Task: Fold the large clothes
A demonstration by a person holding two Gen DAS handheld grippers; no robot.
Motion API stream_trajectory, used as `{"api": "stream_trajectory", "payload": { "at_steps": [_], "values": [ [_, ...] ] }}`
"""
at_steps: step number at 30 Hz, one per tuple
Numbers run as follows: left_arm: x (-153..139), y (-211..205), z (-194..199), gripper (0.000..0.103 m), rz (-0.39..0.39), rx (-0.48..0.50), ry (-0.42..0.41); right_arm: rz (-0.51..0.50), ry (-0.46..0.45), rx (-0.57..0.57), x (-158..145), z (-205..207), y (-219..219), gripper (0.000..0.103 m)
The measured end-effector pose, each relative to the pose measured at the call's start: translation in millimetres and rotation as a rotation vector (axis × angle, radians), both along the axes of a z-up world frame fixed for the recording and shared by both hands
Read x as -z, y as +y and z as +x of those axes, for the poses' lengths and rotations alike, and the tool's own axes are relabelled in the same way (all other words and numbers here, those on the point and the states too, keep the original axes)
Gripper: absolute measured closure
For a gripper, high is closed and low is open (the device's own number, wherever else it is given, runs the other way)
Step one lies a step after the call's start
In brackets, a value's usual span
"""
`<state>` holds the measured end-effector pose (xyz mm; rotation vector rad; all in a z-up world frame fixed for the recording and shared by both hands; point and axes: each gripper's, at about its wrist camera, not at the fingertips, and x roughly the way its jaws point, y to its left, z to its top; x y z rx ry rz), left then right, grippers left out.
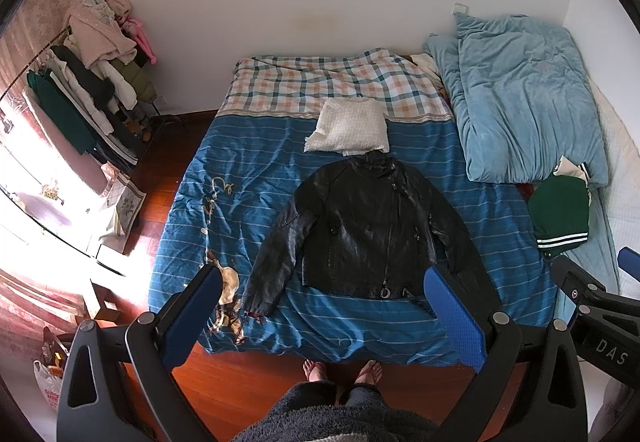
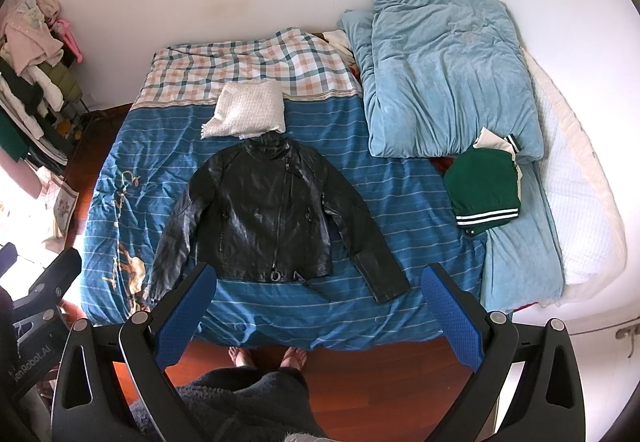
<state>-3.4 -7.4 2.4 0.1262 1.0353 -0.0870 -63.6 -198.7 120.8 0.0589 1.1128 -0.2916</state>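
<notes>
The bed (image 1: 256, 146) fills both views, a rumpled light-blue duvet (image 1: 524, 102) heaped along its right side. At its middle the black leather jacket (image 1: 360, 226) lies flat, front up, zipped, both sleeves spread: no fold made on it yet. Above its collar rests a folded white knit (image 1: 352, 126); a folded green jacket (image 2: 484, 190) sits right, apparently finished. The left gripper (image 1: 324, 318) and the right gripper (image 2: 320, 314) hover wide apart, holding nothing.

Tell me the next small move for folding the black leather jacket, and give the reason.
Probably lower the left gripper to the jacket's left sleeve cuff. The jacket lies flat, zipped, sleeves spread, unfolded; both grippers hang open above the bed's near edge, holding nothing.
</notes>
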Motion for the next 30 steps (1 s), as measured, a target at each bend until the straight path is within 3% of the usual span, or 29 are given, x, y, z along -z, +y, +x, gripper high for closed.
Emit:
{"api": "stream_trajectory", "payload": {
  "at_steps": [30],
  "values": [
    [-5.2,-9.2,2.1,0.000,-0.001,0.003,0.003,-0.011,-0.006,-0.006,-7.3,-2.0,-8.4,0.000]
  ]
}}
